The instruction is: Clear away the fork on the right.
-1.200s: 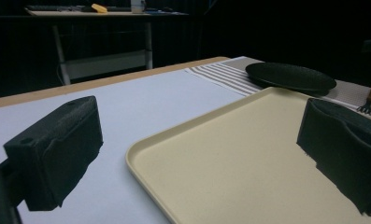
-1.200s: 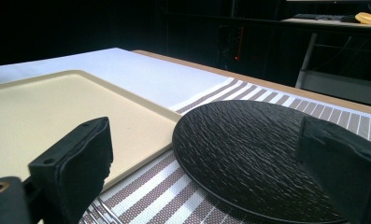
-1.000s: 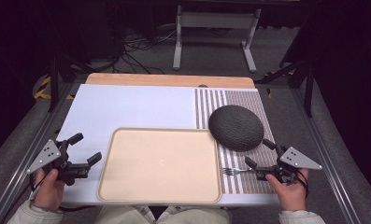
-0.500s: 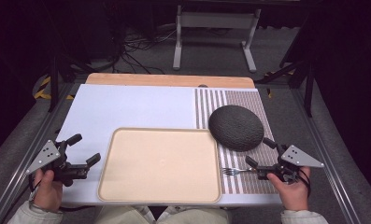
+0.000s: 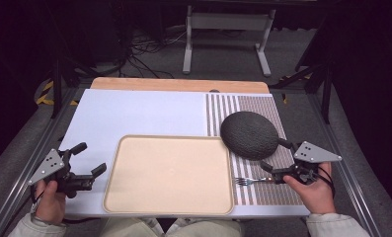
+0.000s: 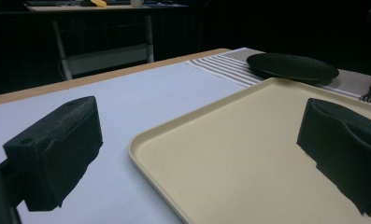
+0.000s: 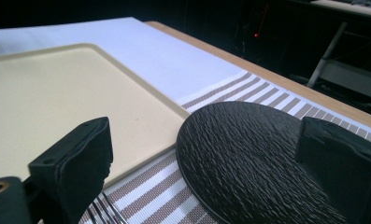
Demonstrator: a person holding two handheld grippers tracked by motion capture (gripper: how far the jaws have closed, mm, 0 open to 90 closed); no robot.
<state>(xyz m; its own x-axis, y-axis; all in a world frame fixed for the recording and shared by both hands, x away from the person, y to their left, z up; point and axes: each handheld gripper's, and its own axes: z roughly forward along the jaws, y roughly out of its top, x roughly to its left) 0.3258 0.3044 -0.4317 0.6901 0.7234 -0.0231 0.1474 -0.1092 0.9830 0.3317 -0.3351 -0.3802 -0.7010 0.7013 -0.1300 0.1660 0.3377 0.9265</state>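
Observation:
A beige tray [image 5: 169, 175] lies bare at the table's front middle. To its right a round black textured plate [image 5: 249, 134] rests on a striped placemat [image 5: 262, 106]. In front of the plate, a fork [image 5: 250, 181] lies on the mat with its tines toward the tray. My left gripper [image 5: 90, 158] is open just left of the tray, its jaws pointing at the tray [image 6: 248, 154]. My right gripper [image 5: 275, 155] is open at the plate's near right edge. The plate [image 7: 248, 154] sits between its jaws and the fork tines [image 7: 101, 210] lie below its left jaw.
A white cover [image 5: 134, 113] spreads over most of the wooden table [image 5: 178, 84]. Metal rails run along both sides of the table. A grey stand [image 5: 225, 34] and cables sit on the dark floor beyond the far edge.

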